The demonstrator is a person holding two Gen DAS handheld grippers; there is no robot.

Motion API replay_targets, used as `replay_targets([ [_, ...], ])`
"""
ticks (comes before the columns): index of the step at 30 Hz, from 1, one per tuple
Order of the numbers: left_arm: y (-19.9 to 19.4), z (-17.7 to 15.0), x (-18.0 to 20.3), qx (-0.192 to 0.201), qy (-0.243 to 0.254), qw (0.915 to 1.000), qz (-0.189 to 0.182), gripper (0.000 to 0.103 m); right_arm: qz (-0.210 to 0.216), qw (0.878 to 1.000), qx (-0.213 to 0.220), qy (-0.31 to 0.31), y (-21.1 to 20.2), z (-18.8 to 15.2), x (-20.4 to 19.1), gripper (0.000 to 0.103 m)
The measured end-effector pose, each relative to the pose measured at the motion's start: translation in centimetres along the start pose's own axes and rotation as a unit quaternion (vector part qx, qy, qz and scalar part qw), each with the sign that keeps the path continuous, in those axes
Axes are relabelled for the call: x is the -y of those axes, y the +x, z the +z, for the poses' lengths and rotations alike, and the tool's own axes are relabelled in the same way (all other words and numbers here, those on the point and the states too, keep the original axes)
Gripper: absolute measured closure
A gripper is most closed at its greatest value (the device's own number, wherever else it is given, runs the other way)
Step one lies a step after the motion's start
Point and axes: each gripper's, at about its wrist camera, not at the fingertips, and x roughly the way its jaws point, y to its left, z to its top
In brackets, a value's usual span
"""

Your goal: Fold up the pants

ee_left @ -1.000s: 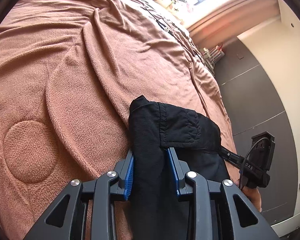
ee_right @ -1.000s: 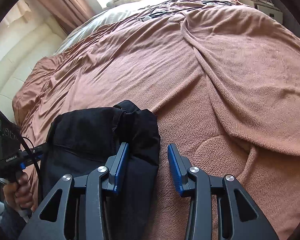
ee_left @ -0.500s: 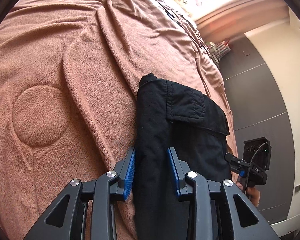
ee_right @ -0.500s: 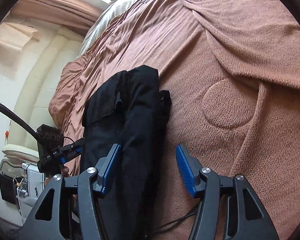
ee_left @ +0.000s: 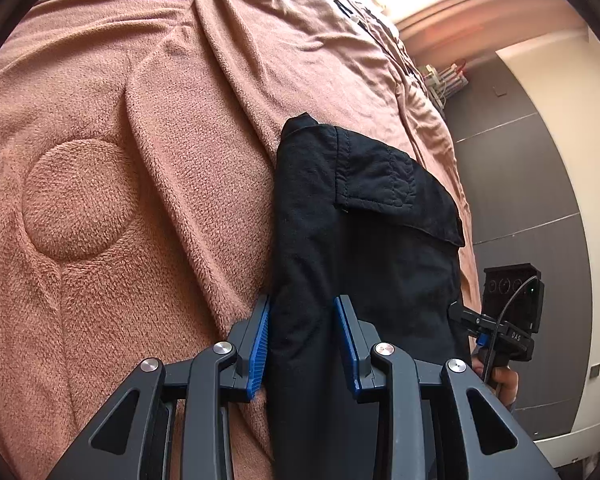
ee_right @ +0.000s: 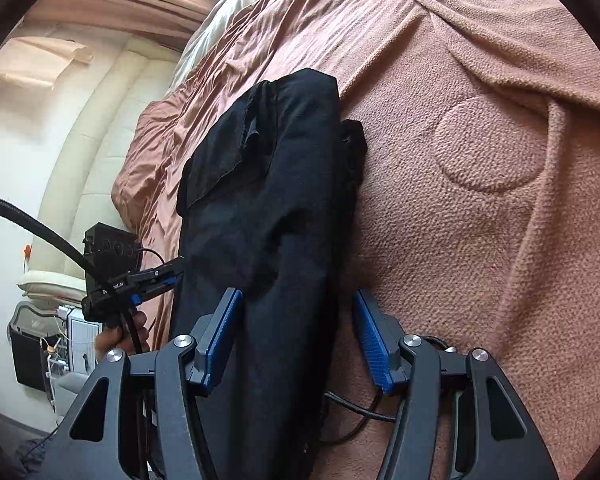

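Note:
Black pants (ee_left: 360,240), folded into a long narrow bundle with a flap pocket on top, lie on a pinkish-brown fleece blanket (ee_left: 140,240). My left gripper (ee_left: 302,340) is shut on the bundle's near edge, fabric filling the space between its blue pads. In the right wrist view the same pants (ee_right: 268,200) run between the pads of my right gripper (ee_right: 296,336), which is open: the right pad (ee_right: 370,344) stands clear of the cloth. Each view shows the other gripper at the far side of the pants, held by a hand (ee_right: 116,336).
The blanket (ee_right: 480,240) covers a wide bed, with raised folds and a round embossed patch (ee_left: 80,200). A black cable (ee_right: 360,408) lies under my right gripper. A grey wall panel (ee_left: 520,200) and a padded cream headboard (ee_right: 80,140) border the bed.
The right jaws have spread wider and no longer pinch the pants. Both grippers have tilted and come lower, and the pants now lie stretched out longer on the blanket.

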Motion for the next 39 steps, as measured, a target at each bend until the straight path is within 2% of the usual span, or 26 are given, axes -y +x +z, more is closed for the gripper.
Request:
replay_targets([
  [4,0.1,0.1,-0.2,0.007,0.0,0.9999,-0.008,0.07,0.014,1.0,0.002,-0.001,1.2,0.8,0.1,0.05],
  [6,-0.1,0.0,0.0,0.012,0.004,0.9999,-0.008,0.074,0.015,1.0,0.007,-0.004,1.8,0.9,0.0,0.059],
  [7,-0.2,0.0,0.1,0.015,0.005,0.9998,-0.013,0.079,0.017,1.0,0.011,-0.004,2.1,0.8,0.0,0.062],
  [8,-0.4,0.0,0.2,0.017,0.007,0.9996,-0.021,0.086,0.021,1.0,0.016,-0.004,2.2,0.6,-0.1,0.07],
  [9,-0.6,0.0,0.4,0.018,0.009,0.9994,-0.026,0.088,0.026,0.999,0.022,-0.006,2.1,0.5,0.0,0.076],
  [11,-0.9,-0.1,1.0,0.025,0.02,0.9991,-0.026,0.092,0.035,0.999,0.035,-0.016,1.5,0.3,-0.4,0.08],
  [19,-2.7,-0.5,2.8,0.047,0.037,0.9974,-0.04,0.094,0.024,0.995,0.078,-0.058,0.4,-1.8,-2.8,0.083],
  [26,-5.3,-1.2,5.9,0.085,0.058,0.9934,-0.051,0.095,0.012,0.988,0.124,-0.092,-1.0,-4.0,-5.2,0.084],
  [29,-6.1,-1.7,7.1,0.093,0.064,0.9921,-0.054,0.095,-0.001,0.982,0.147,-0.118,-1.6,-5.2,-6.5,0.084],
  [39,-8.3,-3.5,12.3,0.111,0.101,0.9866,-0.064,0.095,-0.019,0.973,0.185,-0.138,-5.1,-8.5,-8.4,0.084],
])
